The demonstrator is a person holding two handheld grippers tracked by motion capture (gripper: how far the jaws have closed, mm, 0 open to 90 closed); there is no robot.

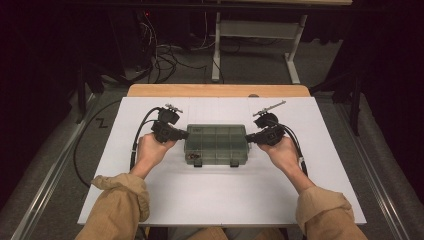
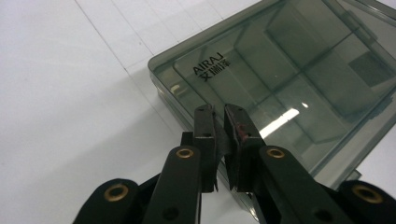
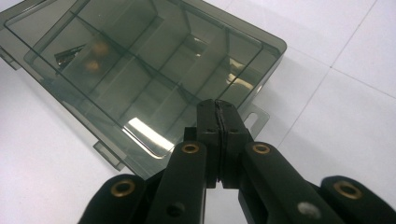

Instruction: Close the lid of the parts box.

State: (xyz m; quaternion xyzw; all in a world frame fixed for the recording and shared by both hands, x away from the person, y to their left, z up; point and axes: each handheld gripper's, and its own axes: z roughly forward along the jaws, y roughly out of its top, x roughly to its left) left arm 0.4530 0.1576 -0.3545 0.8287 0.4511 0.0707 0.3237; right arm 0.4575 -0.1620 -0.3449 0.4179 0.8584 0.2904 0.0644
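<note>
A: Centre of the high frame, on the white tabletop (image 1: 220, 195), sits the smoky-grey translucent plastic compartment box (image 1: 216, 144), lid shut, two latch tabs on its lower edge.

B: Grippers?

A: Left black two-jaw gripper (image 1: 183, 134) is at the box's left end, mid-left of frame, tips at the box edge. Right black two-jaw gripper (image 1: 250, 137) is at the box's right end, mid-right of frame, also right at the edge.

B: Jaw state, left?

A: Left gripper view: left black two-jaw gripper (image 2: 223, 116) rises from bottom centre, jaws nearly together with a thin slit between them, over the box's near edge. Can't tell if anything is pinched in the slit. Box (image 2: 299, 74) fills the upper right, black "AIRAJ" lettering (image 2: 207, 65) on the lid.

B: Right?

A: Right gripper view: right black two-jaw gripper (image 3: 219, 108) has its jaws pressed fully together, nothing visible between them, tips over the box's lower-right corner beside a clear hanging tab (image 3: 255, 119). Box (image 3: 140, 70) takes the upper left; dividers show through the lid, small dark and brownish items (image 3: 79, 53) in an upper-left compartment, too blurred to name.

B: Hands?

A: Both hands grip the tools from the bottom of the high frame, tan sleeves (image 1: 120, 205) at the lower corners.
</note>
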